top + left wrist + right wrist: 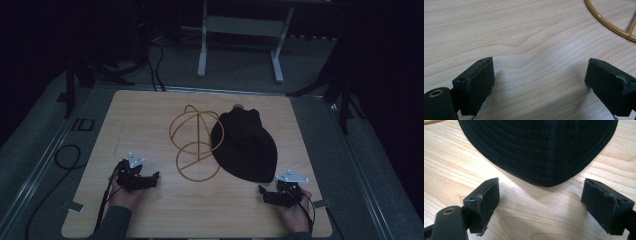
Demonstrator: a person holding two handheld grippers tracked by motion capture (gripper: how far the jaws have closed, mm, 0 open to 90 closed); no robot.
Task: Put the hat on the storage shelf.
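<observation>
Looked like the approach step, nothing gripped yet. Right gripper sat jaws wide, aimed at the brim of the black cap, which lay mid-table just beside the yellow wire stand. Left gripper was also wide over bare table, stand near. Next move probably needed the right jaws to close on the brim edge. No readable brand or label; "ID" marking on the floor left of the table.
</observation>
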